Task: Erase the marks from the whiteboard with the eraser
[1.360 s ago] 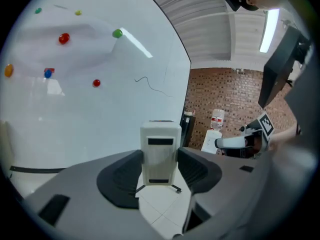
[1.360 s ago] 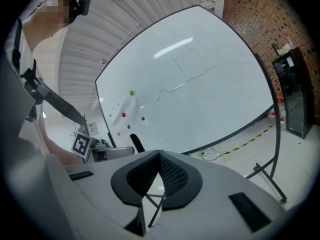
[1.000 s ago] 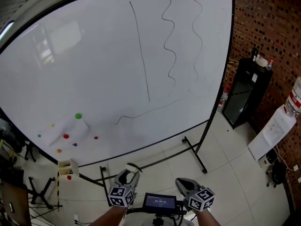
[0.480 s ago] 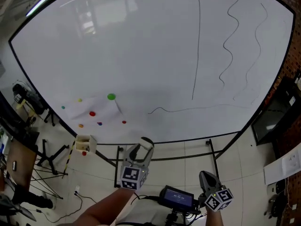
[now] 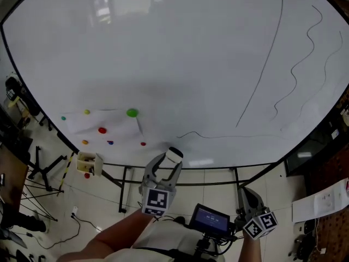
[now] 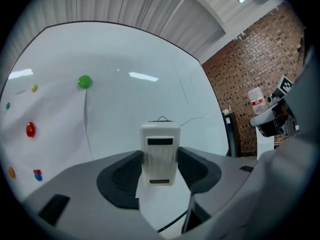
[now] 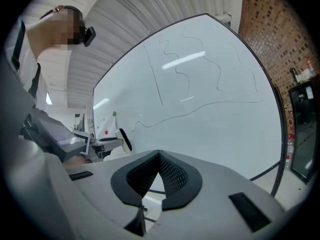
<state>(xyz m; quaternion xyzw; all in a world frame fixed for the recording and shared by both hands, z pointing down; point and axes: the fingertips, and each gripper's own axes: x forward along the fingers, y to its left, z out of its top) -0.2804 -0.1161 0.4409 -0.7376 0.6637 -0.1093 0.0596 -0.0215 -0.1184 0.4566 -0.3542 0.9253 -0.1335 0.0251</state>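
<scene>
Straight ahead of me the whiteboard [image 5: 163, 48] fills nearly the whole head view, and over the last second it has slid so that its marks now sit far to my right: the long straight line [image 5: 260, 64], the wavy lines [image 5: 299, 64] beside it, and the thin squiggle [image 5: 229, 136] running along the bottom. All of them look untouched, so I judge the wiping has not begun. My left gripper [image 5: 164, 167] has come up from low at my waist toward the board's lower edge, clamped on the eraser [image 5: 173, 155], which stands upright between its pads with its top near the squiggle's left end. My right gripper [image 5: 252, 212] has dropped low to my right, jaws pressed together on nothing. That reads to me as the approach: the eraser is lined up for the nearest mark first. Left of the eraser a sheet of paper [image 5: 103, 127] is pinned by a green magnet [image 5: 132, 113] among smaller coloured ones. I cannot tell whether the eraser touches the board yet; its wiping face is turned from every view, and the rightmost wavy line is faint and cut off at the frame edge.
</scene>
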